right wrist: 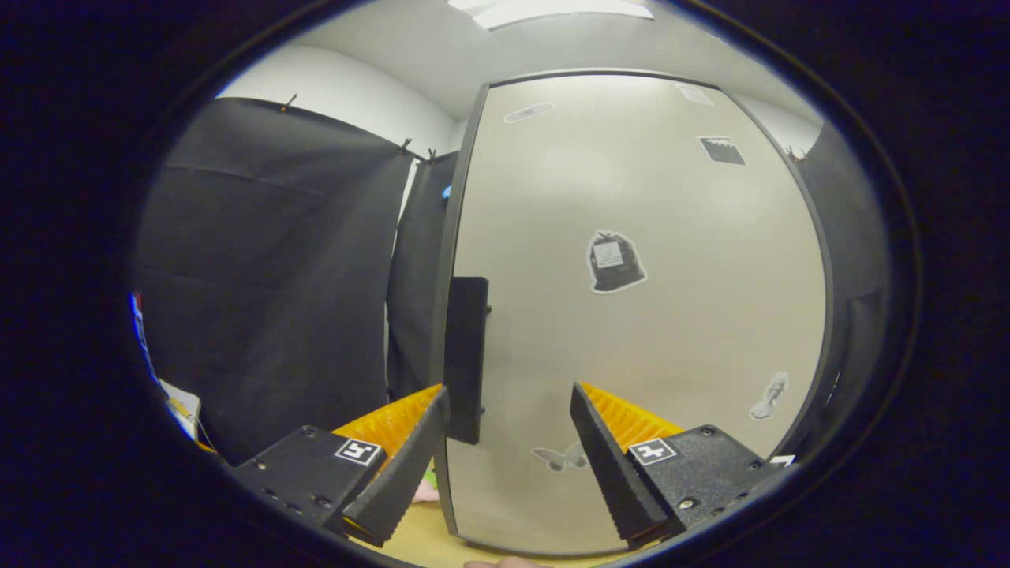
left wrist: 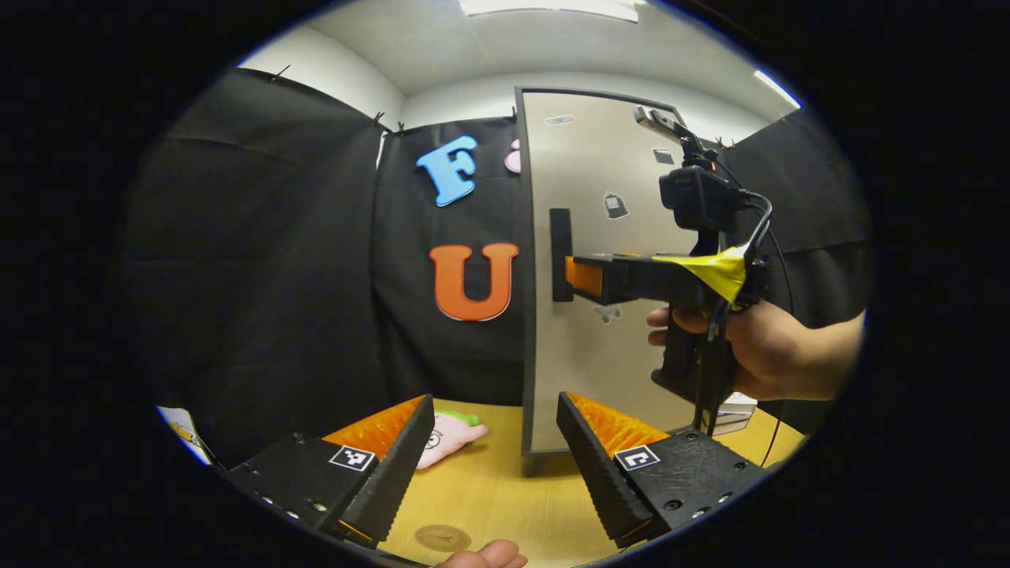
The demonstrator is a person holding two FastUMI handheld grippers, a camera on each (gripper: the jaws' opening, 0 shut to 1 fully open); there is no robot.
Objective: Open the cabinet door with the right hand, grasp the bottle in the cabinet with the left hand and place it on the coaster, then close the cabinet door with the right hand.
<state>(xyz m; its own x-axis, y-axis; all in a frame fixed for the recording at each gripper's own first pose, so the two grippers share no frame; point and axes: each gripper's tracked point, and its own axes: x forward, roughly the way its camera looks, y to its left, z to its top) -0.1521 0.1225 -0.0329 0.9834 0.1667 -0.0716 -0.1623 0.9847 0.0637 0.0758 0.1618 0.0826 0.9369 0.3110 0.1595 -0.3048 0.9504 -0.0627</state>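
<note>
Cabinet door [right wrist: 631, 315] handle [right wrist: 465, 359] seemingly between right gripper's [right wrist: 509, 465] parted fingers.

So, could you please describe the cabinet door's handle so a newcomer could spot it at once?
Find the tall pale cabinet door standing on the wooden table. Along its left edge, about mid-height, sits the handle, a dark upright bar. Unlike the flat stickers scattered nearby, it protrudes.

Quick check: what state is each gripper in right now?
Left gripper: jaws open, empty, above the wooden table.
Right gripper: jaws open, at the black bar handle of the beige cabinet door, not yet clamped.
</note>
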